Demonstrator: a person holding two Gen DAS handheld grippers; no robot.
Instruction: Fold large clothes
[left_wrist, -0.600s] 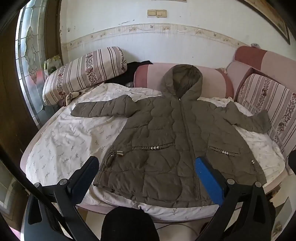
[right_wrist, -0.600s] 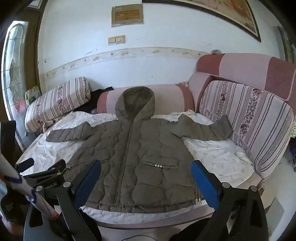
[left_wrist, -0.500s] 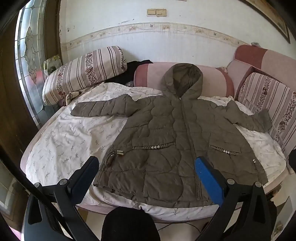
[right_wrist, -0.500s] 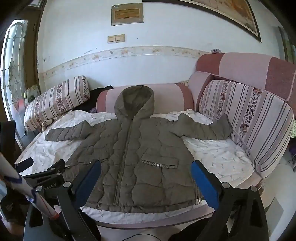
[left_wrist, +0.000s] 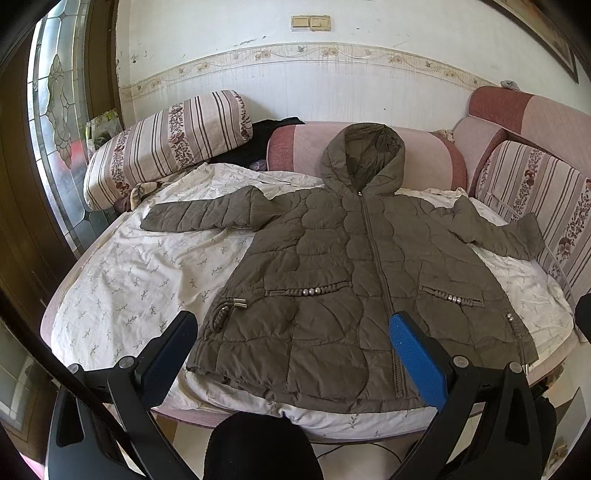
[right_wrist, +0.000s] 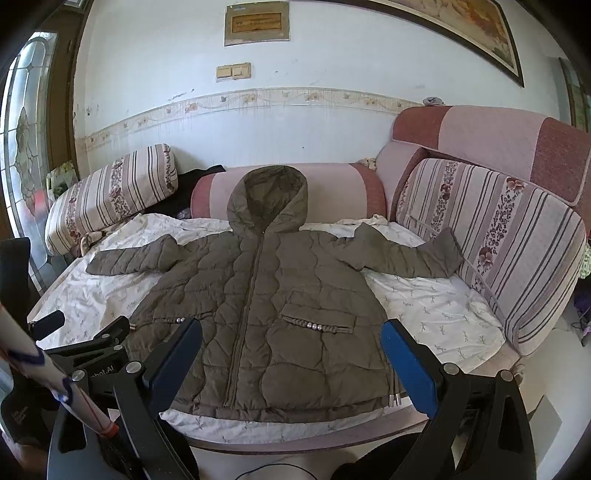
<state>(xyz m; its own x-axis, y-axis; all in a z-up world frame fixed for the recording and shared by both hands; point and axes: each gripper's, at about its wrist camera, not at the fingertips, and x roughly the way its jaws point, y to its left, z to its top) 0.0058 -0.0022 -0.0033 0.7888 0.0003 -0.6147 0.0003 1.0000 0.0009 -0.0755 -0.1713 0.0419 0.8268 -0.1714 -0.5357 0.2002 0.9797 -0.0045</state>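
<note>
An olive-brown hooded quilted jacket (left_wrist: 343, 266) lies spread front-up and zipped on a white floral-print bed sheet (left_wrist: 140, 280), filling the middle of both views. Its hood (left_wrist: 364, 158) rests up against a pink bolster cushion (left_wrist: 295, 147) at the top centre, the left sleeve (left_wrist: 207, 214) stretches out flat toward the left of the frame, and the right sleeve (left_wrist: 498, 232) reaches to the right until its cuff touches a striped floral cushion (left_wrist: 543, 199). Two beaded pocket trims (left_wrist: 310, 291) cross the lower front, and the hem sits just inside the near edge of the sheet. In the lower part of the left wrist view the left gripper (left_wrist: 295, 332) is spread wide, its blue pads (left_wrist: 413, 350) apart above the hem and touching nothing. The right gripper (right_wrist: 291, 350) likewise stands wide in the bottom of the right wrist view, holding nothing, with the jacket's lower front showing between its fingers. At the upper left a striped bolster pillow (left_wrist: 170, 144) leans beside a dark garment (left_wrist: 258, 144), possibly a folded piece of clothing, though too little of it is in view to say. A stained-glass door panel (left_wrist: 55, 110) fills the far left edge, and a double light switch (left_wrist: 310, 23) sits on the white wall at the top.
</note>
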